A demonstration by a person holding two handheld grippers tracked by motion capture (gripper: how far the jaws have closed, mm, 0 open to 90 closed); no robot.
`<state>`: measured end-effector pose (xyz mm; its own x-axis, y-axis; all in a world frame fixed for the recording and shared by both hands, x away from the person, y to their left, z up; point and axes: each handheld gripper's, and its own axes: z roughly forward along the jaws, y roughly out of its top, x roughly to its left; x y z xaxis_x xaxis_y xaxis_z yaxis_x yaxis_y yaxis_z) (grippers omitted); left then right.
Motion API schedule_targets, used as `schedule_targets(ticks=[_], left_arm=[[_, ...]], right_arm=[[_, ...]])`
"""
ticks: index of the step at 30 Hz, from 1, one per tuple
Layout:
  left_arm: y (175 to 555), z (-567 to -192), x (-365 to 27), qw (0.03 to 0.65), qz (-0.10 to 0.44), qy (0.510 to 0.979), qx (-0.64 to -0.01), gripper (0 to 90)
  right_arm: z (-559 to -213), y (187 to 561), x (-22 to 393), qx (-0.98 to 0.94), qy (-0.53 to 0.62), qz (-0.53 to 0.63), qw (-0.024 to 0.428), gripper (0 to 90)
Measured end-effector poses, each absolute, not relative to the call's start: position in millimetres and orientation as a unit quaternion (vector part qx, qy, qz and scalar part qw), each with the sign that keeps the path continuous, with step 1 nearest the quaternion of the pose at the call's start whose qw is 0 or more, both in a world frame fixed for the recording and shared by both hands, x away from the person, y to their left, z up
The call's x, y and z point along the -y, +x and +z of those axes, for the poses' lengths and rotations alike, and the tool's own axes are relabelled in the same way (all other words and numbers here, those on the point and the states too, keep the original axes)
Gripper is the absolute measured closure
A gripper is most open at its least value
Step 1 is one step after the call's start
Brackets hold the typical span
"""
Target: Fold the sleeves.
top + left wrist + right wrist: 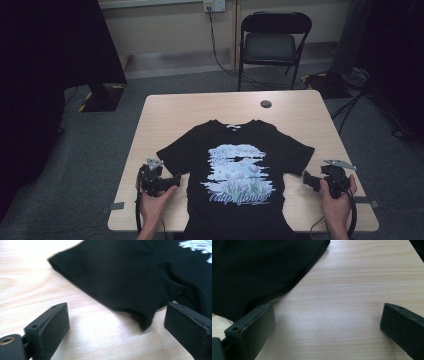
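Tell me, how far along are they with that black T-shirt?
Barely begun. Done: the T-shirt lies spread flat, print up, on the table. In hand: the left gripper and right gripper sit open beside its sleeves, gripping nothing. Left: any grasping or folding, since no fold shows.

A black folding chair (273,45) stands on grey carpet (90,150) by a beige wall (165,25).

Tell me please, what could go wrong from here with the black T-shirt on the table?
1. The left gripper stands open beside the black cotton T-shirt with a blue flower print; closing here may catch only the sleeve hem and bunch it.
2. The shirt's bottom hangs over the near edge of the light wooden table; a pull might slide it off.
3. The right gripper, also open, may pinch unevenly.
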<state>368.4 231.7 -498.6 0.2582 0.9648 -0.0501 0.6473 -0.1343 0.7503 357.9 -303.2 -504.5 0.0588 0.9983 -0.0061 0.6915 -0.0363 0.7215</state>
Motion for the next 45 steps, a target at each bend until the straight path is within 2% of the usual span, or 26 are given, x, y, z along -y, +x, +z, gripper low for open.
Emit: schedule_targets(ticks=[5, 13, 16, 20, 24, 28, 35, 37, 45], left_arm=[[368, -498, -232, 0.342, 0.214, 0.717, -0.568, 4.4], [362, -488, -244, 0.38, 0.22, 0.7, -0.564, 4.3], [359, -480, -250, 0.386, 0.246, 0.684, -0.569, 8.5], [357, -476, -255, 0.392, 0.258, 0.669, -0.577, 8.5], [357, -473, -260, 0.395, 0.248, 0.656, -0.594, 8.4], [362, -466, -261, 0.393, 0.236, 0.663, -0.592, 8.9], [371, -456, -269, 0.405, 0.239, 0.659, -0.587, 11.8], [372, -455, -272, 0.412, 0.229, 0.658, -0.588, 7.0], [388, -445, -280, 0.423, 0.194, 0.664, -0.585, 10.2]], right_arm=[[-505, 358, 303, -0.632, 0.668, 0.267, 0.287, 0.0], [-505, 358, 303, -0.632, 0.669, 0.267, 0.287, 0.0], [-505, 358, 303, -0.632, 0.668, 0.267, 0.287, 0.0], [-505, 358, 303, -0.632, 0.668, 0.267, 0.287, 0.0], [-504, 358, 303, -0.632, 0.669, 0.267, 0.287, 0.0], [-504, 358, 303, -0.631, 0.67, 0.266, 0.287, 0.0], [-504, 359, 303, -0.63, 0.671, 0.266, 0.288, 0.0], [-504, 359, 303, -0.63, 0.671, 0.266, 0.288, 0.0], [-504, 359, 303, -0.63, 0.671, 0.266, 0.288, 0.0]])
